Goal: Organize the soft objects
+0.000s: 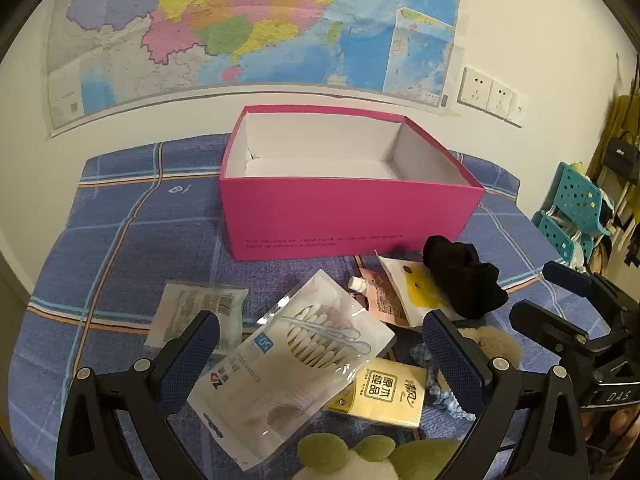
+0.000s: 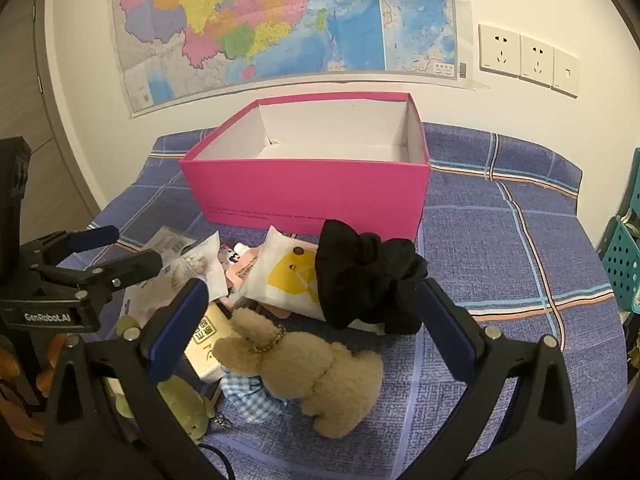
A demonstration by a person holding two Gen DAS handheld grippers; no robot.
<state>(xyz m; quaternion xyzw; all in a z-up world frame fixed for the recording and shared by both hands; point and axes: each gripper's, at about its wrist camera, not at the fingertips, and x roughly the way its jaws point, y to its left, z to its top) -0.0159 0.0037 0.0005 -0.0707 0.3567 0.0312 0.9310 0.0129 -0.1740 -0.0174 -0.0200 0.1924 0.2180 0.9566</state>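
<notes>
You are working in a home, most likely a bedroom or small living room. In front of you a blue plaid cloth (image 2: pixel 500 240) covers the surface like a bedsheet or tablecloth. On the white wall behind it hangs a large colourful map (image 2: pixel 288 20), and to the right of that map sits a row of wall sockets (image 2: pixel 528 60). Further right of the map, at the edge of your left wrist view, teal plastic baskets (image 1: pixel 576 208) hold household odds and ends, and bags hang there. To the left of the map you see a door (image 2: pixel 24 92).
</notes>
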